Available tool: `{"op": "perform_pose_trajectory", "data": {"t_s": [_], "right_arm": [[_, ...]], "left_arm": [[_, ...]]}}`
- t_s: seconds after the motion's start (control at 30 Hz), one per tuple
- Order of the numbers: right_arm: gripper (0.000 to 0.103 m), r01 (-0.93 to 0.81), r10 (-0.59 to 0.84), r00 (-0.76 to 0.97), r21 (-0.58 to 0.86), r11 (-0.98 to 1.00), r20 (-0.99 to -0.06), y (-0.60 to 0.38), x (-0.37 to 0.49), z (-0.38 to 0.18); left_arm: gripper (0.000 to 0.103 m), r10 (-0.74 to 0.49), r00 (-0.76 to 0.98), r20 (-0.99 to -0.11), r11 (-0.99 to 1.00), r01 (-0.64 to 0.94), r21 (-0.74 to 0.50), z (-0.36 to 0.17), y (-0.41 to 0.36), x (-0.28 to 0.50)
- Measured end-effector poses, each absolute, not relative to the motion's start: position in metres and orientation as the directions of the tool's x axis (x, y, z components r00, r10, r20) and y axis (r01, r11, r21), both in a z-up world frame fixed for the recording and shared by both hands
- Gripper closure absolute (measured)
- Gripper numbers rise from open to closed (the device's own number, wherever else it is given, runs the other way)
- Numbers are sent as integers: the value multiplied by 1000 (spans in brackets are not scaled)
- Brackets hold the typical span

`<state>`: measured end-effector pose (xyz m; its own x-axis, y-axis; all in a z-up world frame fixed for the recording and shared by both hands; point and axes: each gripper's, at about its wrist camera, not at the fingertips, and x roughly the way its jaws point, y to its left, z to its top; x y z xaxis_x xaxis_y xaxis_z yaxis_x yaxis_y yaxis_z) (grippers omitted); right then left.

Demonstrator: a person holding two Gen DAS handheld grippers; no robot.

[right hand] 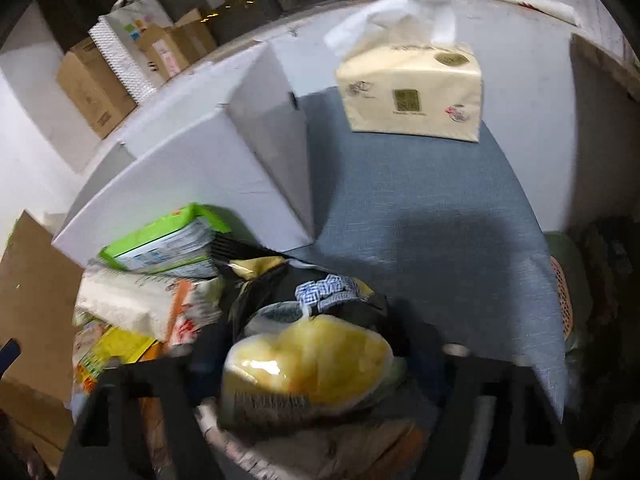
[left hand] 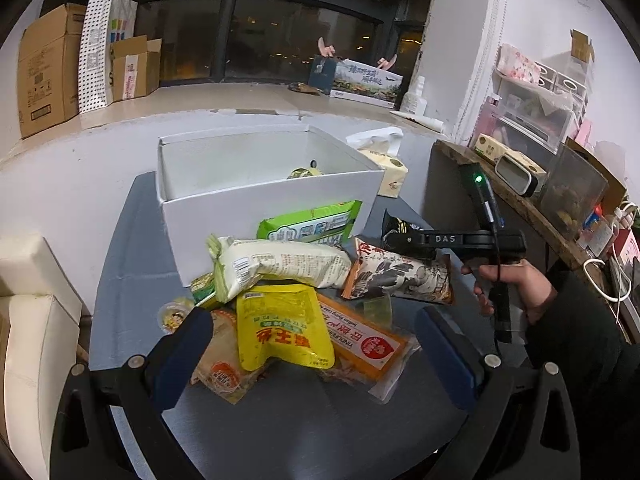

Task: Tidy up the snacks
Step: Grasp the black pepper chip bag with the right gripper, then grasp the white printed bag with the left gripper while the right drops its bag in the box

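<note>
R gripper [right hand: 316,364] pinching chip bag [right hand: 308,364], I think; view's blurry.
I'd lift high, clear white box [left hand: 264,200] rim at 11 o'clock; L fingers [left hand: 188,344] spread.

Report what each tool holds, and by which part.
The left tool is open and holds nothing. The right tool grips the black-and-yellow snack bag across its body.

Both fisheye views bend straight lines strongly toward dark vignetted corners. Indoor light falls from above; the window [left hand: 280,36] is black with small reflections. The left view is sharp. The right view is motion-blurred, with glare on the yellow packet [right hand: 308,364], perhaps overexposed.
</note>
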<state>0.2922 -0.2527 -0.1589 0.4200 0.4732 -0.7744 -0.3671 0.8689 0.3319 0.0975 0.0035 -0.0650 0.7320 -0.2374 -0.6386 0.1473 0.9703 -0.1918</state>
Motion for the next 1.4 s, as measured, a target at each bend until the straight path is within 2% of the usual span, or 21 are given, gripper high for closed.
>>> {"op": "perform_pose_trajectory", "data": {"t_s": [0.2, 0.33, 0.5, 0.8, 0.93, 0.97, 1.0, 1.03, 1.07, 1.1, 1.17, 1.27, 1.4], "right_arm": [[33, -421, 512, 503, 320, 849, -696, -264, 261, -116], [33, -428, 532, 567, 327, 843, -629, -284, 230, -80], [33, -430, 544, 625, 334, 839, -560, -315, 194, -54], [33, -343, 529, 663, 414, 843, -529, -370, 148, -56], [33, -315, 526, 662, 439, 842, -533, -384, 141, -62], [33, -308, 522, 664, 441, 843, -536, -387, 140, -64], [33, -304, 521, 662, 443, 843, -538, -388, 140, -65], [33, -300, 520, 662, 445, 844, -540, -389, 139, -66], [33, -298, 521, 659, 447, 843, -543, -390, 139, -68], [33, -296, 520, 658, 448, 844, -545, -391, 139, -68], [33, -295, 522, 656, 452, 842, -545, -392, 139, -70], [33, -301, 530, 655, 457, 837, -539, -390, 138, -69], [33, -318, 543, 652, 459, 830, -530, -381, 143, -67]], "left_arm": [[0, -264, 716, -647, 963, 236, -131, -61, -22, 114], [0, -315, 677, -665, 931, 357, -77, -60, -56, 139], [0, -350, 607, -713, 806, 583, 100, -67, -111, 169], [0, -212, 492, -844, 522, 788, 328, -115, -190, 214], [0, -174, 453, -874, 442, 829, 342, -135, -208, 223], [6, -171, 444, -880, 432, 836, 338, -138, -210, 225], [31, -166, 425, -890, 433, 842, 321, -141, -211, 229], [46, -156, 400, -903, 447, 844, 297, -144, -212, 234], [49, -150, 382, -912, 473, 837, 273, -146, -211, 240], [57, -165, 385, -908, 492, 830, 262, -144, -210, 241], [64, -187, 419, -888, 546, 796, 261, -135, -204, 243], [64, -287, 429, -856, 655, 740, 152, -109, -182, 247], [64, -392, 526, -755, 773, 633, 40, -62, -141, 238]]}}
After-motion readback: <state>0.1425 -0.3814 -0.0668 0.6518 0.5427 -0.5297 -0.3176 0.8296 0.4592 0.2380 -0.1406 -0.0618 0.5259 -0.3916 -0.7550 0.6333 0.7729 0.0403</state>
